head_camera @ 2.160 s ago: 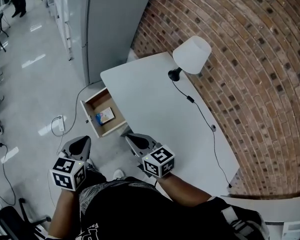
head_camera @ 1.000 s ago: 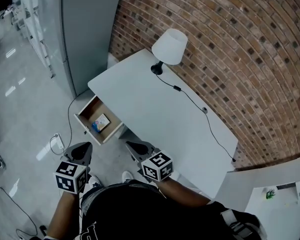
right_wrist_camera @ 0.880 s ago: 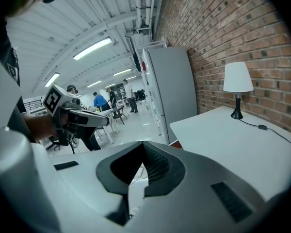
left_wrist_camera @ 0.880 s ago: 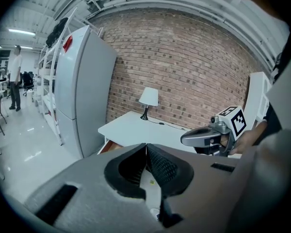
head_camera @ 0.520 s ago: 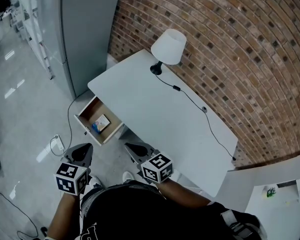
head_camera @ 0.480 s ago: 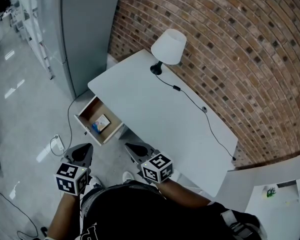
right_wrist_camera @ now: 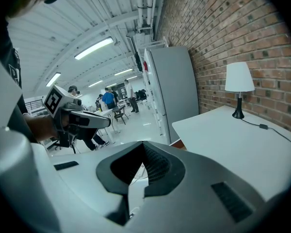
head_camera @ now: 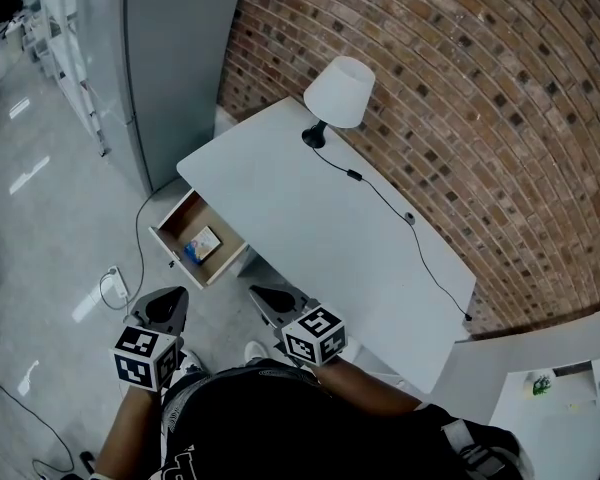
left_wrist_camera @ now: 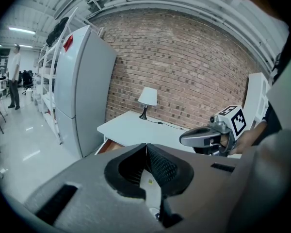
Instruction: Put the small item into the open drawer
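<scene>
Left claw [head_camera: 170,296] and right claw [head_camera: 263,295] stay closed, empty and unmoved. The item [head_camera: 202,241] lies in the drawer [head_camera: 187,217], so placement appears complete.

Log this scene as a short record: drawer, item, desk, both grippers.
drawer: open, pulled out from desk
item: lying inside drawer
desk: white, lamp at far end
left gripper: shut, empty, short of drawer
right gripper: shut, empty, beside desk edge

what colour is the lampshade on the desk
The lampshade is white; the head view shows it best.
</scene>
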`<state>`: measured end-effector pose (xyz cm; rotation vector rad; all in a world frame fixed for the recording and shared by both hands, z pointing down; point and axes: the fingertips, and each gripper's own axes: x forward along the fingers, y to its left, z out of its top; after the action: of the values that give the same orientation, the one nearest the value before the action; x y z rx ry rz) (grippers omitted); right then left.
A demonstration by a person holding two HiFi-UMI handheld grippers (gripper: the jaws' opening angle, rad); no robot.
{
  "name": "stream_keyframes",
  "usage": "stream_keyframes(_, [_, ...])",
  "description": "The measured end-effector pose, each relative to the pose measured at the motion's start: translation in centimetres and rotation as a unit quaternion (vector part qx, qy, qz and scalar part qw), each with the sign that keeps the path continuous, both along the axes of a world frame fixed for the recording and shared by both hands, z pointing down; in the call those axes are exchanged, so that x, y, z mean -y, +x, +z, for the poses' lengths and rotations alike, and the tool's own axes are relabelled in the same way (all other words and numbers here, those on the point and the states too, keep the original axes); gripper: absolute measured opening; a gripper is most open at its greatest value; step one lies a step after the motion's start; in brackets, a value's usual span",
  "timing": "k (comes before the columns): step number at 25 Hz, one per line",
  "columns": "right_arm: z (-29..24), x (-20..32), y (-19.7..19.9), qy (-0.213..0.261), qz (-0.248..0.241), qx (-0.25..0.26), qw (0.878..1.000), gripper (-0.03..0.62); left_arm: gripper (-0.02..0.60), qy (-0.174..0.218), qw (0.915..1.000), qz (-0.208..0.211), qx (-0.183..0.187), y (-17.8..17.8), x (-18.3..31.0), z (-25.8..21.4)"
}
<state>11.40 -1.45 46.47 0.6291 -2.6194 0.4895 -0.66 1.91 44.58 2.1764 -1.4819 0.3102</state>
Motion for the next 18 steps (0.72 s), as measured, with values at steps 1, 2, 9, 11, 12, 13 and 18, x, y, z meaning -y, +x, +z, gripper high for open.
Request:
stream_keyframes(1, [0.00,0.03,-0.04,0.000,0.000,0.001,1.000,0.003,0.018,0.000,1.0000,0.000,0.000,0.00,0.05,-0.03])
stream_keyframes(2, [-0.02,0.04,-0.08,0.000,-0.001,0.002,1.000,0.003,0.018,0.000,1.0000,0.000,0.000,-0.01,0.11,-0.09])
stream_keyframes(9, [0.00,0.02,-0.06,0.000,-0.004,-0.003,1.000,0.003,0.018,-0.001,1.0000,-0.004,-0.002,-0.03,0.16,-0.04])
stream_keyframes(11, [-0.07,0.07,0.02,0.001,-0.005,-0.013,1.000,0.003,0.018,-0.001,1.0000,-0.004,-0.003,0.00,0.21,0.04])
stream_keyframes(12, [-0.07,0.11,0.03,0.000,-0.005,-0.015,1.000,0.003,0.018,-0.002,1.0000,-0.004,-0.003,0.00,0.25,0.05])
stream_keyframes(13, [-0.03,0.16,0.02,0.000,-0.005,-0.014,1.000,0.003,0.018,-0.002,1.0000,-0.004,-0.003,0.00,0.29,0.05])
stream_keyframes(18, [-0.01,0.29,-0.05,-0.001,-0.006,-0.004,1.000,0.003,0.018,-0.002,1.0000,-0.004,-0.003,0.10,0.38,-0.08])
